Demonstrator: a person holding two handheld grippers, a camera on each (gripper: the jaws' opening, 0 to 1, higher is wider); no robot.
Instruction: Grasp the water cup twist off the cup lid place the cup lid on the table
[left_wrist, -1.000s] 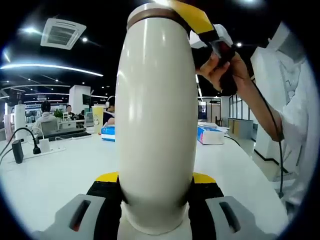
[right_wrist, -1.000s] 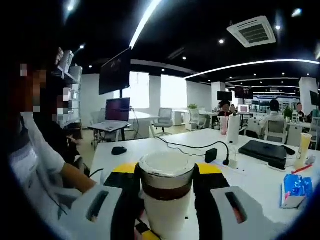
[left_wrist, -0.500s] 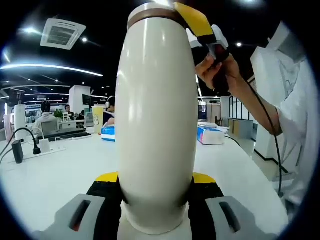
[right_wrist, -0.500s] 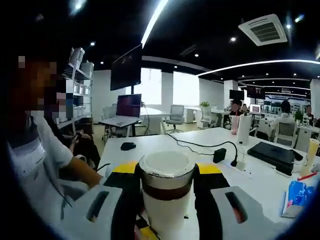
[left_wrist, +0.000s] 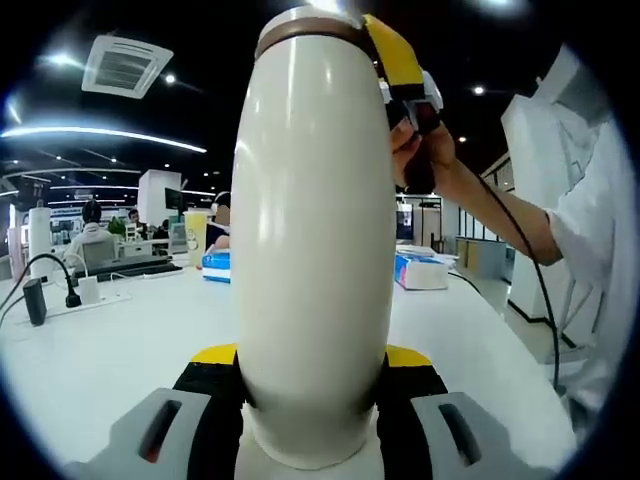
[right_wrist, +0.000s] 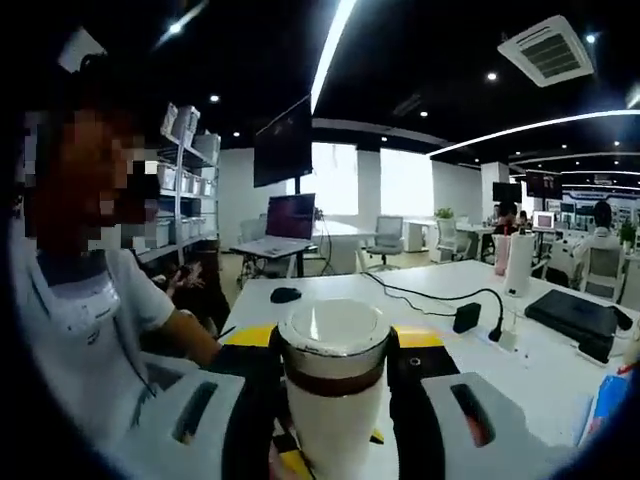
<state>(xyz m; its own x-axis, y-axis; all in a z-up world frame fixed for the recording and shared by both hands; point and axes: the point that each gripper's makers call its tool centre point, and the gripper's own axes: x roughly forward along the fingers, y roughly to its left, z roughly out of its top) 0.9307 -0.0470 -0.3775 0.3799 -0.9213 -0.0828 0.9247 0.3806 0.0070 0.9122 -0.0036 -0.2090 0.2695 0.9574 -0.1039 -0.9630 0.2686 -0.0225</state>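
Behind everything an open office spread around the white table (left_wrist: 120, 345). At frame centre the water cup (left_wrist: 313, 250) was clamped upright by the left tool (left_wrist: 312, 400) to resist twisting, while the right tool (right_wrist: 333, 385) was clenched on the cup lid (right_wrist: 333, 345) for unscrewing.

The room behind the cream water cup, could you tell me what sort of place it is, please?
Most likely an open-plan office: long white tables, a desk monitor, swivel chairs and a ceiling air-conditioning vent.
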